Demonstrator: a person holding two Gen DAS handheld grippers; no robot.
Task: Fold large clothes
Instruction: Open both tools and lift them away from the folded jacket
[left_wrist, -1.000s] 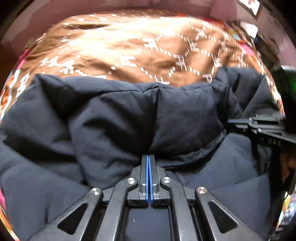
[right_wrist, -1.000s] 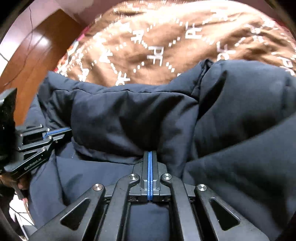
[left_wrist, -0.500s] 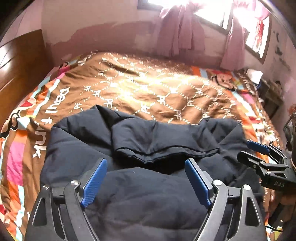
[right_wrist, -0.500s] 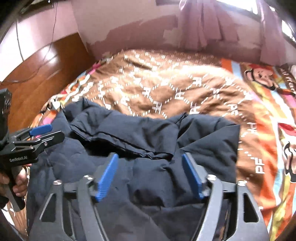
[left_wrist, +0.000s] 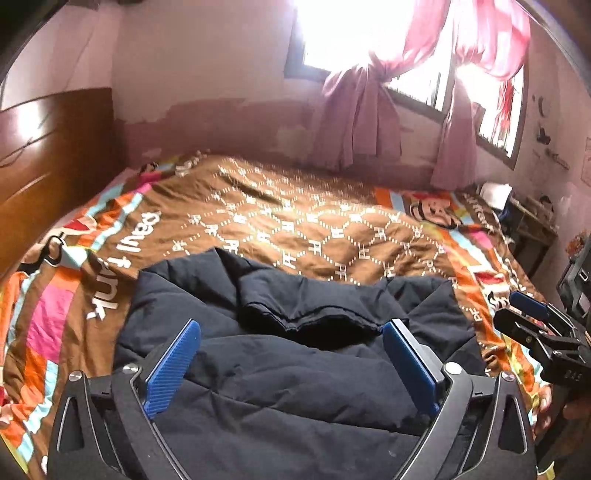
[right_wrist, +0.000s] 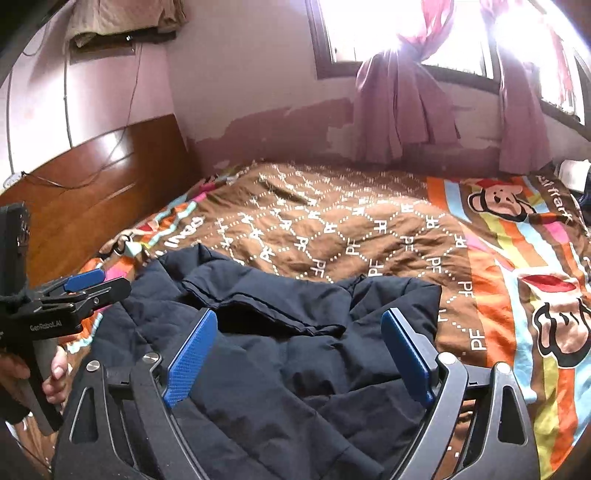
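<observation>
A dark navy padded jacket (left_wrist: 295, 369) lies bunched and partly folded on the near side of the bed; it also shows in the right wrist view (right_wrist: 280, 354). My left gripper (left_wrist: 291, 354) is open and empty, raised above the jacket's near part. My right gripper (right_wrist: 299, 350) is open and empty too, above the jacket's near right part. The right gripper also shows at the right edge of the left wrist view (left_wrist: 532, 321). The left gripper shows at the left edge of the right wrist view (right_wrist: 88, 288).
The bed carries a brown patterned quilt (left_wrist: 314, 229) with orange cartoon borders. A wooden headboard (right_wrist: 92, 192) stands at the left. Pink curtains (left_wrist: 362, 122) hang at a bright window behind. A cluttered side table (left_wrist: 528, 218) is at the far right.
Both grippers were shut on the jacket a second ago; they let go, opened and pulled back and up. The jacket now lies folded over on the bed.
</observation>
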